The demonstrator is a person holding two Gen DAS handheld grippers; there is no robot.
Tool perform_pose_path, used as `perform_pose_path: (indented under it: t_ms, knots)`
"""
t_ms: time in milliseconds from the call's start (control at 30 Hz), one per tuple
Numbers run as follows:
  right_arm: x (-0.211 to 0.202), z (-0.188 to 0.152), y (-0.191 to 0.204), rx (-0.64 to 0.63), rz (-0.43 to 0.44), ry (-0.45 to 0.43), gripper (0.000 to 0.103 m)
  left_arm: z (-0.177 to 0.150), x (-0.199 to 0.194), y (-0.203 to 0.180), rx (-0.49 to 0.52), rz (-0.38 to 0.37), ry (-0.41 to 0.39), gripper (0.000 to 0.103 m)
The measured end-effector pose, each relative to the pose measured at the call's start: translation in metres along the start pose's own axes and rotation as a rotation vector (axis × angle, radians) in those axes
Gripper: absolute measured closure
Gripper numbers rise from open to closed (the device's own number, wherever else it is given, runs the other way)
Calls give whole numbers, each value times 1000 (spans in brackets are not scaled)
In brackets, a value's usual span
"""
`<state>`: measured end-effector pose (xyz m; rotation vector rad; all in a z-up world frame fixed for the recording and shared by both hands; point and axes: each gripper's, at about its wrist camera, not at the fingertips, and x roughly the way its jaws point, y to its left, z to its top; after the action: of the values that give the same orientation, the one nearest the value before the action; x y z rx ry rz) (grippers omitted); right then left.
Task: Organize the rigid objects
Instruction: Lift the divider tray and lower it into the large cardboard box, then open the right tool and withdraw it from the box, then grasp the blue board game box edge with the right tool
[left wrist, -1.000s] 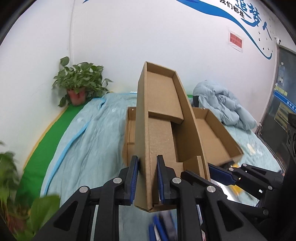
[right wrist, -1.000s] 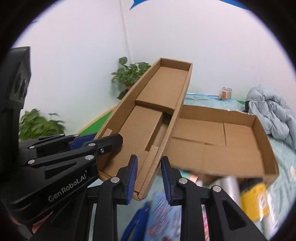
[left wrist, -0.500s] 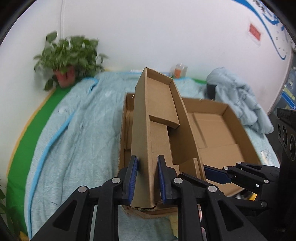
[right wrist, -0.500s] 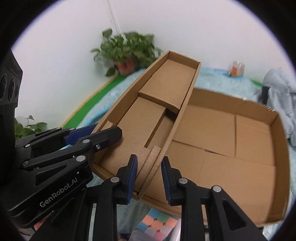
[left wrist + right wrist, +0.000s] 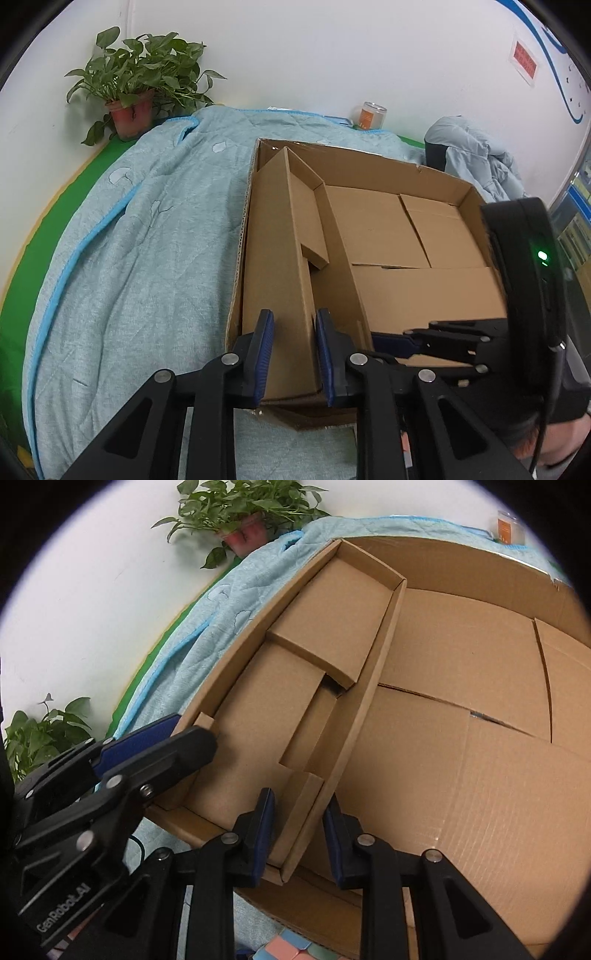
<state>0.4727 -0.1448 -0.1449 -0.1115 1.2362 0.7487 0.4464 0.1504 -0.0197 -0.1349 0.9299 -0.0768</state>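
A long narrow cardboard tray [image 5: 284, 266] lies inside a large shallow cardboard box [image 5: 424, 236] along its left wall. My left gripper [image 5: 293, 354] straddles the tray's left wall at the near end, jaws set wider than the wall. My right gripper [image 5: 299, 834] straddles the tray's right wall [image 5: 354, 716], also with gaps beside the pads. The narrow tray [image 5: 280, 701] holds folded inner flaps. The large box [image 5: 480, 709] fills the right wrist view.
The box rests on a light blue quilt [image 5: 140, 236] over green matting. A potted plant [image 5: 133, 96] and an orange jar [image 5: 373, 115] stand at the back wall. A bundled blue jacket [image 5: 476, 155] lies at the right. Coloured blocks [image 5: 291, 947] lie in front of the box.
The narrow tray came down from a raised tilt and now lies inside the big box at its left side. Both grippers' jaws have widened around its walls.
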Motion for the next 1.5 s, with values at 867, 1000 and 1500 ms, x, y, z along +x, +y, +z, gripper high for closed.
perform_pose_path:
  t_ms: [867, 1000, 1500]
  knots:
    - [-92, -43, 12, -56, -189, -271, 0, -87, -136, -5, 21, 24, -303, 1]
    - [-137, -98, 12, -67, -344, -379, 0, -114, -156, -19, 14, -9, -299, 1]
    - [-186, -220, 15, 2, -403, -480, 54, -204, -193, -111, 83, -168, -216, 101]
